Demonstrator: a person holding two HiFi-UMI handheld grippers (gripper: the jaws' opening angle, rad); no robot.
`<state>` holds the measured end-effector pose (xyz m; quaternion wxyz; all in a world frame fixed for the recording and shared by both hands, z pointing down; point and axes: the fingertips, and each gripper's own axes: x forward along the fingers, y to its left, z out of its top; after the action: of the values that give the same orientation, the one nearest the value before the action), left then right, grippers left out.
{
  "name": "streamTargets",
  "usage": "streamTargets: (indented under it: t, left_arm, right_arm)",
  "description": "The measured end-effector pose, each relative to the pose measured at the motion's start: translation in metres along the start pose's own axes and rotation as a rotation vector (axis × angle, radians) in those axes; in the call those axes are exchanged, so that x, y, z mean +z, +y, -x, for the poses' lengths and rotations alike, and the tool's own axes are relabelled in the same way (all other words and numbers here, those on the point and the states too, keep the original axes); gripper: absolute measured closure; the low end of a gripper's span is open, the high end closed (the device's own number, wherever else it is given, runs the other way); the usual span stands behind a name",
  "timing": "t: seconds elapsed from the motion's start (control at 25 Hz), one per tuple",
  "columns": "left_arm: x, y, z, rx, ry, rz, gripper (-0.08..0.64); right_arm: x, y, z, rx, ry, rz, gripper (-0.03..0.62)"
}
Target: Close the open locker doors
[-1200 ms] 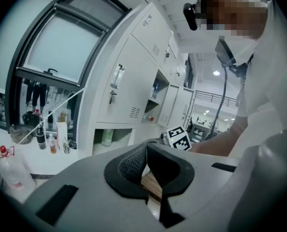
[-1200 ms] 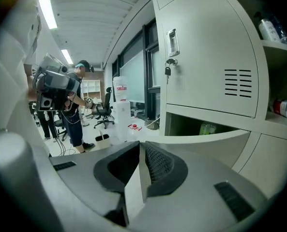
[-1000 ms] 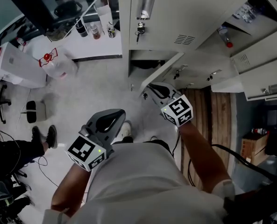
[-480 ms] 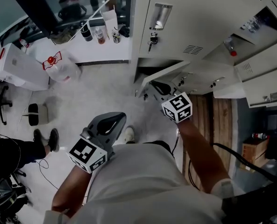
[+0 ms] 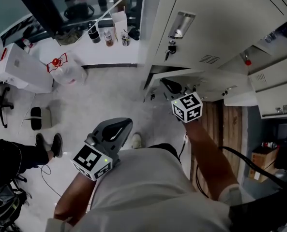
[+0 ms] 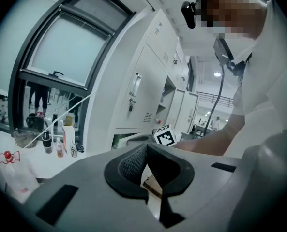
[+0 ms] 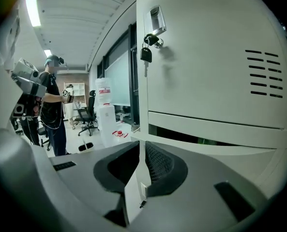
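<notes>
Both tools are pinched nearly shut on nothing. Right tool point(image 5: 168, 86) noses up to the outer face of the low locker door point(image 5: 157, 81), ajar directly ahead with its free edge leftward; a straight push should shut it. Left tool point(image 5: 120, 124) hangs by the waist, well apart.

Quantities in view:

- Grippers: two, the left gripper point(image 5: 116, 125) and the right gripper point(image 5: 169, 85).
- Each gripper carries one marker cube point(image 5: 91, 161) point(image 5: 187, 107).
- Locker doors: one shut upper door point(image 5: 206, 28), one lower door point(image 5: 182, 75) ajar beneath it, and at least two open doors point(image 5: 276, 67) point(image 5: 279, 99) to the right.
- Key bunch point(image 5: 170, 47): one.
- Bottles point(image 5: 94, 34) point(image 5: 108, 36) point(image 5: 125, 38) on the far left counter point(image 5: 109, 53): three.
- Shoes point(image 5: 39, 139) point(image 5: 57, 144) at left: two.
</notes>
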<state>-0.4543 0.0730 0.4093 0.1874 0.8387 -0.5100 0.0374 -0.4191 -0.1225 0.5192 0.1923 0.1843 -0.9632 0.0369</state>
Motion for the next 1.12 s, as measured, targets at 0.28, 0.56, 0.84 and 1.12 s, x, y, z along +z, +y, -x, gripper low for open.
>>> streamTargets:
  t: [0.28, 0.56, 0.84, 1.12]
  left_arm:
    - [0.003, 0.018, -0.002, 0.001, -0.002, 0.005, 0.548]
    - [0.007, 0.030, -0.008, -0.013, -0.013, 0.004, 0.548]
    - [0.008, 0.037, -0.013, -0.019, -0.002, 0.020, 0.548]
    - [0.009, 0.040, -0.021, -0.032, 0.004, 0.033, 0.548]
  right_arm:
    - [0.004, -0.017, -0.015, -0.031, 0.007, 0.001, 0.551]
    - [0.005, -0.031, -0.027, -0.064, 0.012, -0.010, 0.551]
    - [0.004, -0.042, -0.032, -0.094, 0.026, -0.025, 0.551]
    - [0.000, -0.046, -0.034, -0.099, 0.044, -0.035, 0.559]
